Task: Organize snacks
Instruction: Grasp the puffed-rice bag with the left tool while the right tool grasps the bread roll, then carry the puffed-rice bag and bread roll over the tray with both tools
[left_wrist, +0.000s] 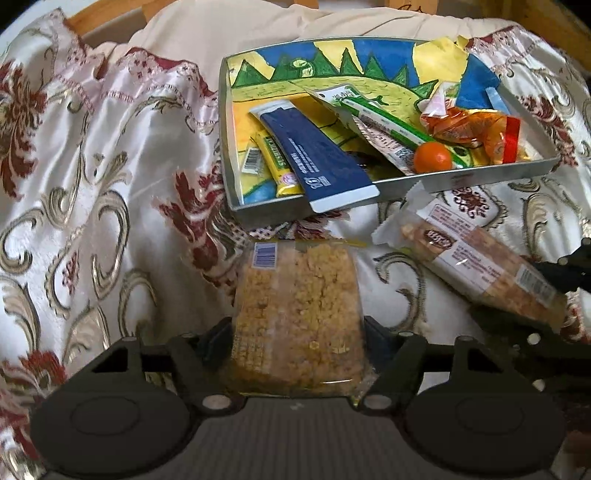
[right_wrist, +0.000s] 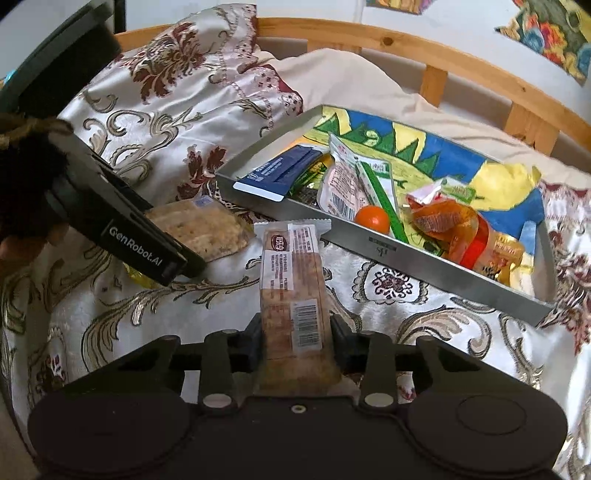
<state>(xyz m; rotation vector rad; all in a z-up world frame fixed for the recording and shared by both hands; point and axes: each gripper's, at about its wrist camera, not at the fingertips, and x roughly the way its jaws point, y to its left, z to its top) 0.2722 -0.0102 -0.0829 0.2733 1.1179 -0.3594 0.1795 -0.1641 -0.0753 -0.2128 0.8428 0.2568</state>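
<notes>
Two wrapped snacks lie on the bedspread, each pointing lengthwise toward the tray just beyond. We see the crumbly cake pinched across its width by the left gripper, and the long bar likewise by the right gripper, which is nearer the tray.

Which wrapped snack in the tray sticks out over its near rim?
The navy blue packet: its white end overhangs the tray's rim, while the other wrappers lie inside.
</notes>
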